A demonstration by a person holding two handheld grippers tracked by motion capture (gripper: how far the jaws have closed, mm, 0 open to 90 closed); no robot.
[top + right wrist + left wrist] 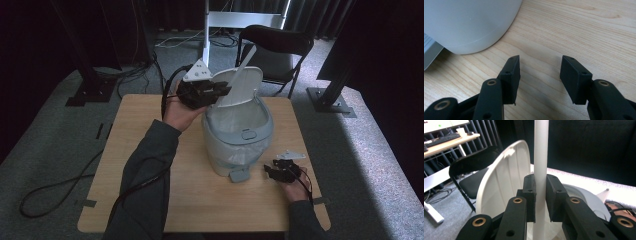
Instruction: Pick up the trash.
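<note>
High view looks down over the bench (150,200); both gripper views sit close, sharing the bin (220,155).

- You'll find no readable text, label, brand, number or sign anywhere in these views.
- The white bin (235,135) and its raised lid (240,85) carry no print that you can make out.
- The monitor (444,123) on the far desk in your left gripper view is too blurred to read.
</note>
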